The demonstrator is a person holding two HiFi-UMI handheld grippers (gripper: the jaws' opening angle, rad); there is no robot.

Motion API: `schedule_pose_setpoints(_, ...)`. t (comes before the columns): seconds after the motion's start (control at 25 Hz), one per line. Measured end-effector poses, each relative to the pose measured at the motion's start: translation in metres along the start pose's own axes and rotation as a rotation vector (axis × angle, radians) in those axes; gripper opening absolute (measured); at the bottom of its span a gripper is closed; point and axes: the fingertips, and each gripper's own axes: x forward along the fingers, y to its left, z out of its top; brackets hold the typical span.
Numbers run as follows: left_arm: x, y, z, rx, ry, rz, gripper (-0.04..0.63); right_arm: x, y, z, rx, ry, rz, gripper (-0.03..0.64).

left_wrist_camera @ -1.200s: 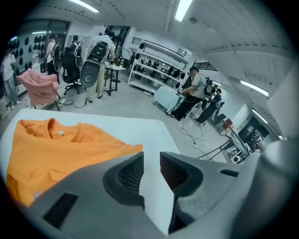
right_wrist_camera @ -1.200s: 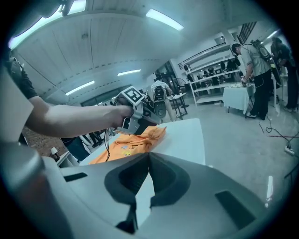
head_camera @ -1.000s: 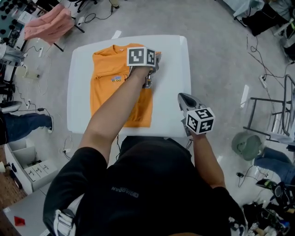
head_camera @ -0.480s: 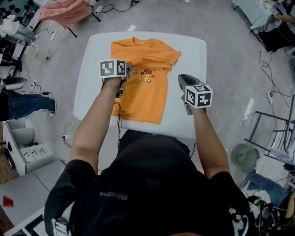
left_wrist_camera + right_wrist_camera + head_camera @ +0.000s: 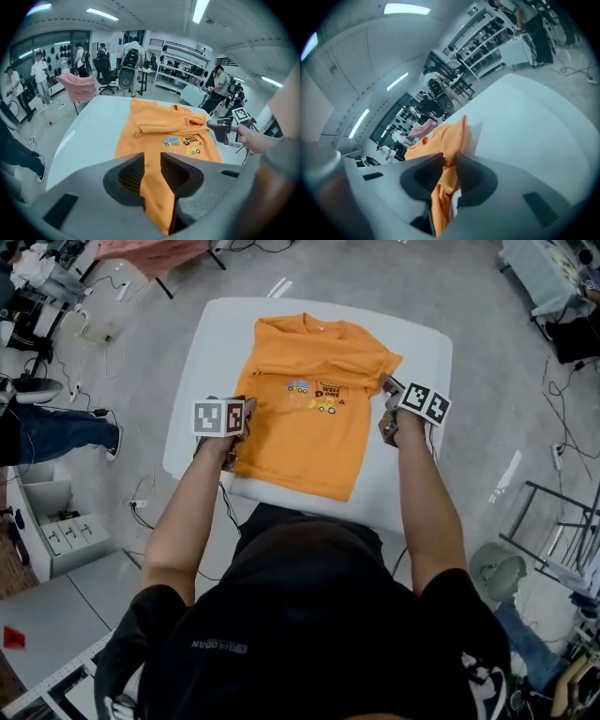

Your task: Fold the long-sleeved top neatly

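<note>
The orange long-sleeved top [image 5: 314, 418] [image 5: 159, 122] lies flat on the white table [image 5: 412, 484], its sleeves folded across the chest above a small truck print. At the top's left edge is my left gripper [image 5: 242, 423] [image 5: 152, 171]. Its jaws stand apart, with the orange edge running between them. My right gripper [image 5: 387, 388] [image 5: 450, 173] [image 5: 220, 129] is at the top's right edge by the folded sleeve. Its jaws have just been opening, and a raised bunch of orange cloth [image 5: 450, 140] sits between them.
White table surface [image 5: 93, 126] [image 5: 534, 122] shows on both sides of the top. A pink garment [image 5: 79, 86] hangs on a stand beyond the table. Cables, chairs, shelves and several people surround it, and a person's legs [image 5: 56, 432] rest at the left.
My left gripper crossed from the top's right shoulder to its left edge. My right gripper came in from beside the table's front corner to the right edge, and it rolled.
</note>
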Motion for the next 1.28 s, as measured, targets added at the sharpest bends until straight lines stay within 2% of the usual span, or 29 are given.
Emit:
schedule_pose_setpoints(0.08, -0.006, 0.002, -0.008, 0.007, -0.011, -0.020, 0.107, 0.000, 0.008, 0.002, 0.005, -0.007, 0.039, 0.035)
schedule_pose_setpoints(0.28, -0.024, 0.009, -0.024, -0.021, -0.050, -0.045, 0.107, -0.028, 0.023, -0.004, -0.121, 0.032, 0.118, 0.034)
schedule_pose_setpoints(0.36, -0.030, 0.016, -0.030, -0.057, -0.062, -0.044, 0.107, -0.038, 0.005, -0.003, -0.218, 0.059, 0.060, 0.034)
schedule_pose_setpoints(0.48, -0.034, 0.027, -0.046, -0.084, -0.049, -0.023, 0.107, -0.033, -0.027, -0.017, -0.366, 0.185, -0.062, 0.043)
schedule_pose_setpoints(0.52, -0.035, 0.029, -0.052, -0.088, -0.043, -0.016, 0.107, -0.030, -0.031, -0.022, -0.382, 0.213, -0.078, 0.075)
schedule_pose_setpoints(0.56, -0.037, 0.031, -0.057, -0.091, -0.040, -0.008, 0.107, -0.029, -0.031, -0.024, -0.385, 0.215, -0.079, 0.150)
schedule_pose_setpoints(0.6, -0.039, 0.033, -0.063, -0.096, -0.041, 0.002, 0.107, -0.030, -0.028, -0.023, -0.382, 0.195, -0.070, 0.179)
schedule_pose_setpoints(0.68, -0.046, 0.041, -0.072, -0.105, -0.056, 0.036, 0.107, -0.037, -0.021, -0.020, -0.375, 0.137, -0.053, 0.170)
schedule_pose_setpoints(0.8, -0.057, 0.062, -0.085, -0.130, -0.090, 0.089, 0.107, -0.052, -0.013, -0.025, -0.398, 0.086, -0.080, 0.147)
schedule_pose_setpoints(0.92, -0.060, 0.083, -0.102, -0.156, -0.092, 0.100, 0.107, -0.070, 0.004, -0.055, -0.393, 0.082, -0.075, 0.129)
schedule_pose_setpoints(1.04, -0.050, 0.090, -0.119, -0.143, -0.048, 0.040, 0.127, -0.091, 0.022, -0.101, -0.400, 0.115, -0.054, 0.112)
schedule_pose_setpoints(1.2, -0.040, 0.087, -0.133, -0.154, -0.019, -0.097, 0.152, -0.114, 0.039, -0.165, -0.422, 0.171, -0.077, 0.112)
schedule_pose_setpoints(1.28, -0.039, 0.083, -0.140, -0.124, -0.001, -0.161, 0.163, -0.122, 0.047, -0.187, -0.394, 0.159, -0.093, 0.114)
